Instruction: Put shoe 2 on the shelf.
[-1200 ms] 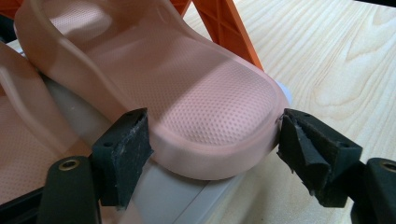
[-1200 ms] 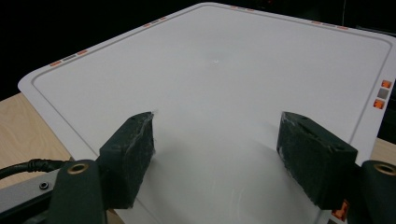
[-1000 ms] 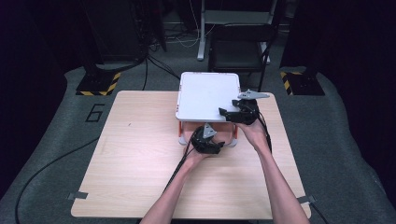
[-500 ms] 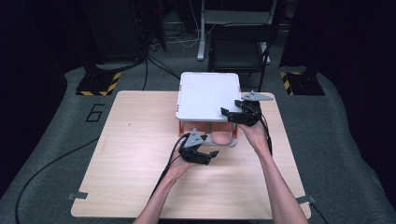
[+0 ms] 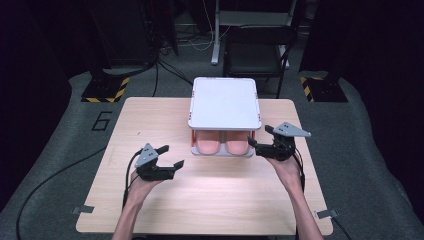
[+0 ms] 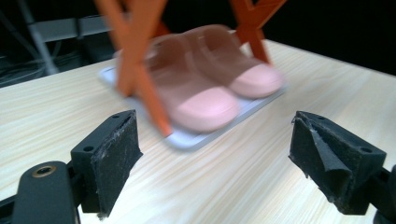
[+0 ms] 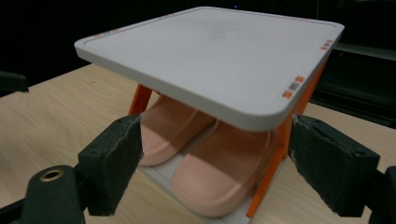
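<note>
A small two-tier rack with a white top shelf [image 5: 224, 102] and orange legs [image 7: 268, 177] stands at the table's far middle. A pair of pink slippers [image 5: 222, 146] lies side by side on its lower white tray [image 6: 187, 138], toes toward the person. My left gripper [image 5: 171, 157] is open and empty, held low over the table to the front left of the rack. My right gripper [image 5: 260, 137] is open and empty, just right of the rack's front corner. In the right gripper view the slippers [image 7: 205, 154] sit under the top shelf [image 7: 210, 51].
The light wooden table [image 5: 210, 200] has bare room in front and to the left. Bits of tape [image 5: 82, 209] mark its front corners. Beyond the far edge stand a dark chair [image 5: 257, 50], stands with yellow-black feet [image 5: 105, 90] and floor cables.
My left gripper has pulled back from the rack's front toward the near left of the table. My right gripper has shifted slightly right and nearer, staying beside the rack.
</note>
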`<state>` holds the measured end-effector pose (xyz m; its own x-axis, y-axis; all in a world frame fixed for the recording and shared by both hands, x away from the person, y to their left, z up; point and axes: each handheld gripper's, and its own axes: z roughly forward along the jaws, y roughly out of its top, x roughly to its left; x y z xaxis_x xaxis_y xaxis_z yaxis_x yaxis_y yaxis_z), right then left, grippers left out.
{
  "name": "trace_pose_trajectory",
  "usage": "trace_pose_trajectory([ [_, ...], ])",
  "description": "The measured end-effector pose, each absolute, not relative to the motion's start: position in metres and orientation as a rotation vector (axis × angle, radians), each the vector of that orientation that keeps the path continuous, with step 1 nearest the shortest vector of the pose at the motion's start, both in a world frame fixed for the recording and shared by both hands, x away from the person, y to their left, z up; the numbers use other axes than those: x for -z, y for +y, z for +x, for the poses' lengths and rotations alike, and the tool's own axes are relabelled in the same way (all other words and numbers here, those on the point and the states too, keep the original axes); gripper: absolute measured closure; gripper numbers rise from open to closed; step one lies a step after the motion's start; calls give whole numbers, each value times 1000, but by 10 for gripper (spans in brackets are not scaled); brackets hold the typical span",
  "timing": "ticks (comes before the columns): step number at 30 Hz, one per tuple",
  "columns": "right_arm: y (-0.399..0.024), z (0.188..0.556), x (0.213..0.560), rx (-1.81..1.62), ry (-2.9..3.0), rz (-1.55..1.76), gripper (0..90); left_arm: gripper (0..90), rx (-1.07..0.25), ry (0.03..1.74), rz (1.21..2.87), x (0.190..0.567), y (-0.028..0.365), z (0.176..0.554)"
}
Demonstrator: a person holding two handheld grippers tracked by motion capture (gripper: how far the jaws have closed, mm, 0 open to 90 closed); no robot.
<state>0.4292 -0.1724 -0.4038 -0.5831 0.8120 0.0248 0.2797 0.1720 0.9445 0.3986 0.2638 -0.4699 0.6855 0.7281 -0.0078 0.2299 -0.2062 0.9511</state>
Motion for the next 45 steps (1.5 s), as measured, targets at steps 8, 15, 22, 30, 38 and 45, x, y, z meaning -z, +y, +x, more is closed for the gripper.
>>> trace_pose_trajectory([
  [8,-191,391,428,-1375,1902,1051,174,156,-648,928,1660,481,319,382],
  [15,-205,373,445,-1311,1872,1090,180,157,-689,994,1595,491,339,372],
  [22,-207,370,452,-1294,1883,1104,181,159,-698,1004,1600,495,340,368],
  [30,-211,365,459,-1297,1881,1110,182,159,-704,1013,1597,496,340,366],
  [38,-214,363,466,-1308,1872,1146,180,159,-703,1035,1578,498,344,367],
  [45,-214,364,471,-1305,1874,1161,178,160,-695,1053,1591,501,345,367],
])
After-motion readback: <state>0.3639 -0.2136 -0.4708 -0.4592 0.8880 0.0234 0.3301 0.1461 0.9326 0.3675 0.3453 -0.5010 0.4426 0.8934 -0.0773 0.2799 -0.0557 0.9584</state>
